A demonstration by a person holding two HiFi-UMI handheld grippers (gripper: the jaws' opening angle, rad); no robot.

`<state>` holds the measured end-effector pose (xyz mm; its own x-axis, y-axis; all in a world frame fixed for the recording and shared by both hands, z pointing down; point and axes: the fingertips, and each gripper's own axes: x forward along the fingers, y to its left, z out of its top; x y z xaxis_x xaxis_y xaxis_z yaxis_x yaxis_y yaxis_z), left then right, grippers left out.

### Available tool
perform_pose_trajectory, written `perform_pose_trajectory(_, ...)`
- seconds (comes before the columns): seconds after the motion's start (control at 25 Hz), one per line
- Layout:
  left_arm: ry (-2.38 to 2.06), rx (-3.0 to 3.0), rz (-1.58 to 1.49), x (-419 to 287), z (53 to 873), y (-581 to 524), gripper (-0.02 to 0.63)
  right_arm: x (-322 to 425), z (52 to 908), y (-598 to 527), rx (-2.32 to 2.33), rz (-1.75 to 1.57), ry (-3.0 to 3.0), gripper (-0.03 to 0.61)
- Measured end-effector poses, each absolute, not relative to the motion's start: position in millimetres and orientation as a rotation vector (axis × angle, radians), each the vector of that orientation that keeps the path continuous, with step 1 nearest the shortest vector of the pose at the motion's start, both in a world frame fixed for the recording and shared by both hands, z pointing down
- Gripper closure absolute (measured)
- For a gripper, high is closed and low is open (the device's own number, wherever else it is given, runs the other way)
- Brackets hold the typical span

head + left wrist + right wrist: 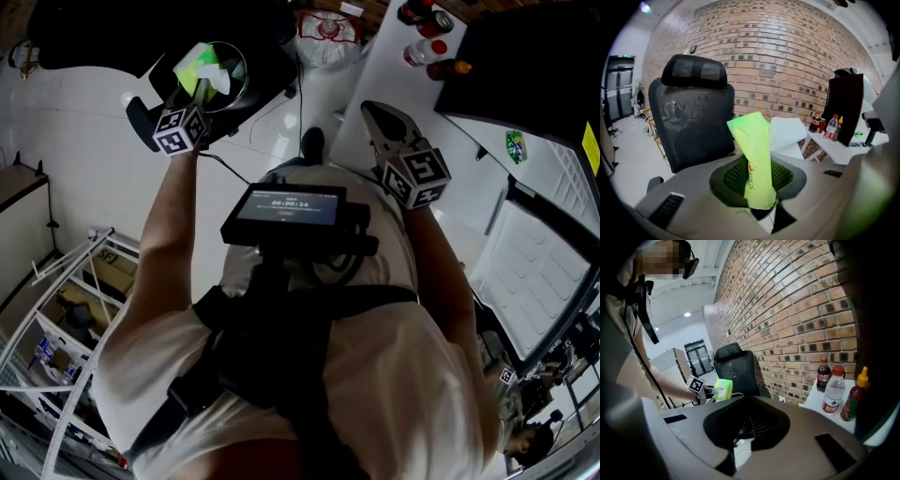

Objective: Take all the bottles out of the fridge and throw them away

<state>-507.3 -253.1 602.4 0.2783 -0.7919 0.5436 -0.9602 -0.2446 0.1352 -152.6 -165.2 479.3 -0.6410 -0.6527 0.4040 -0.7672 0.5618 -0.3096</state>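
My left gripper (197, 94) (761, 206) is shut on a lime-green and white pack (203, 70) (754, 154) with red print, held upright in the air in front of a black office chair (693, 112). The right gripper view also shows that pack (723, 389) at the far left. My right gripper (380, 117) (738, 446) looks shut and empty, pointing toward a white table (384, 66). On it stand a cola bottle (824, 376), a clear red-capped bottle (834, 394) (424, 52) and a red sauce bottle (853, 399).
A black fridge (525, 66) (846, 108) stands past the table, its door (534, 272) open at the right. A white wire rack (56, 309) with boxes is at the lower left. A brick wall (787, 56) runs behind the chair and table.
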Motion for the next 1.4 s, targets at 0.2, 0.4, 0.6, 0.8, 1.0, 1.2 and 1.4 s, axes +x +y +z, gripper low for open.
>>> perform_pose_trajectory(0.2, -1.573, 2.054, 0.643, -517.1, 625.0, -256.9, 0.514, -146.6, 479.5, -161.5, 1.206, 0.695, -2.543, 0.586)
perform_pose_trajectory(0.4, -1.605, 1.975, 0.685, -533.9, 647.0, -261.9, 0.513, -137.8, 480.3, -157.5, 1.234, 0.697, -2.522, 0.586)
perform_pose_trajectory(0.6, -1.628, 1.939, 0.742, -541.8, 652.7, -262.1, 0.492, -133.8, 481.6, -154.6, 1.245, 0.690, -2.510, 0.586)
perform_pose_trajectory(0.8, -1.637, 1.958, 0.775, -537.2, 650.5, -266.1, 0.339, -134.1, 482.7, -153.0, 1.255, 0.701, -2.510, 0.586)
perform_pose_trajectory(1.0, -1.659, 1.948, 0.791, -540.5, 649.3, -264.7, 0.339, -134.4, 483.0, -153.0, 1.255, 0.699, -2.512, 0.586)
perform_pose_trajectory(1.2, -1.659, 1.945, 0.815, -543.3, 647.3, -259.9, 0.339, -135.6, 483.3, -150.9, 1.246, 0.690, -2.514, 0.586)
perform_pose_trajectory(1.4, -1.652, 1.961, 0.843, -543.8, 646.0, -255.8, 0.337, -135.7, 481.9, -148.2, 1.257, 0.697, -2.516, 0.586)
